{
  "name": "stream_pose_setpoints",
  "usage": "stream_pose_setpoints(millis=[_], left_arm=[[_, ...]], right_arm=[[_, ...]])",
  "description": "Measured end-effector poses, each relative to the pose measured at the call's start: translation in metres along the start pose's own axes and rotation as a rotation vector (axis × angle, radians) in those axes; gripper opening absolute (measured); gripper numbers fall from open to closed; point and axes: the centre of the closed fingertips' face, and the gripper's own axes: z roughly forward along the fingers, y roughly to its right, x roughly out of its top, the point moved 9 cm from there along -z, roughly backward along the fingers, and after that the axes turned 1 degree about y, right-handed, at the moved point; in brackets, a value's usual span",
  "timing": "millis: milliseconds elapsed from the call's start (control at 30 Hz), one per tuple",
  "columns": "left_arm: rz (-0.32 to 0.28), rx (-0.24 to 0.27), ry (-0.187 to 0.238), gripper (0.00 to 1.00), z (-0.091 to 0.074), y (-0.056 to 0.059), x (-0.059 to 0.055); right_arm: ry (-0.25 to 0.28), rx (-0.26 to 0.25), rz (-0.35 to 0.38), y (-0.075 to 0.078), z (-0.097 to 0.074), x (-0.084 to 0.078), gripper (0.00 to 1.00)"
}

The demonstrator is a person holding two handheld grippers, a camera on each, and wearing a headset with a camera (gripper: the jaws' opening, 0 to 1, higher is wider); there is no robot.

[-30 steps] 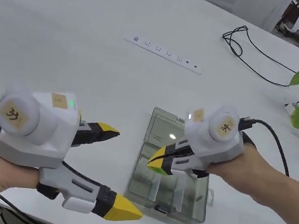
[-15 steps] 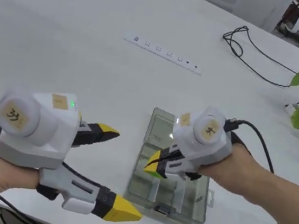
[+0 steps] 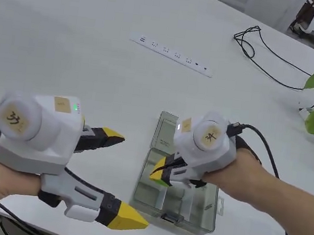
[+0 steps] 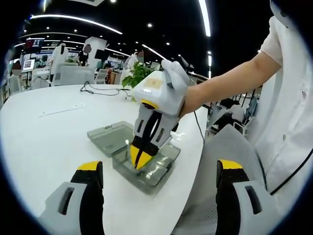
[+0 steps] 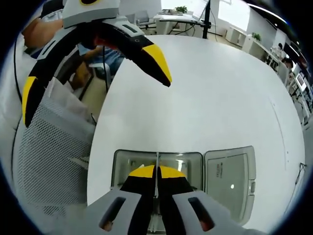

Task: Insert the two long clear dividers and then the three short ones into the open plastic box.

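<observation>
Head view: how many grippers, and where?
2: the left gripper, jaws open, sits left of the plastic box; the right gripper, jaws shut, points down into its tray. None hidden.

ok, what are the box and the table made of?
Box: clear, slightly grey-tinted hard plastic with a glossy finish. The white table shows through its walls, and lights reflect off it. Table: white, smooth, low-sheen top, probably laminate or painted board, though the look leaves that open.

Head view overhead, gripper views share box [image 3: 148, 194]
</observation>
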Motion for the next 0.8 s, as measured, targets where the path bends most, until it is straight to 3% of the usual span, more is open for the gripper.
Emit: stream_pose_setpoints(millis=[333, 800], left_arm=[[0.004, 0.005, -0.003, 0.98, -0.002, 0.002, 0.001], [0.019, 0.008, -0.007, 0.98, -0.004, 0.006, 0.004]], right_arm=[[0.007, -0.015, 0.003, -0.001, 0.001, 0.0, 0.04], [0.072, -0.069, 0.043, 0.0, -0.027, 0.002, 0.11]])
